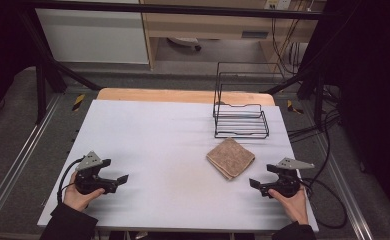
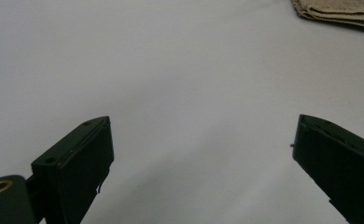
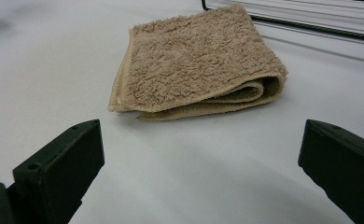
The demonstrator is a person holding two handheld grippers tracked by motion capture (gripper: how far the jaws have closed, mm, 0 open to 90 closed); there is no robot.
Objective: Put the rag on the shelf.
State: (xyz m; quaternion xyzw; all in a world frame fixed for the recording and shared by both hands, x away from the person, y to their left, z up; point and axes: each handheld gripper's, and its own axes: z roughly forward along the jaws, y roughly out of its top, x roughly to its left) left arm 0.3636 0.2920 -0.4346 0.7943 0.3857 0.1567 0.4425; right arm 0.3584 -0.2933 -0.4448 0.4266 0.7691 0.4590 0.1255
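Note:
A folded tan towel (image 1: 230, 157) lies on the white table (image 1: 158, 140), right of centre; its folded edge faces me in the right gripper view (image 3: 199, 65), and a corner of it shows top right in the left gripper view (image 2: 343, 11). My right gripper (image 1: 257, 185) rests near the front right, open, a short way from the towel, nothing between its jaws (image 3: 201, 158). At the front left a hand holds my left gripper (image 1: 121, 181), also open and empty (image 2: 203, 149), pointing right across bare table.
A black wire rack (image 1: 240, 112) stands behind the towel at the back right. A wooden board edge (image 1: 183, 95) runs along the table's far side. Cables (image 1: 328, 200) trail off the right edge. Metal frame rails flank the table.

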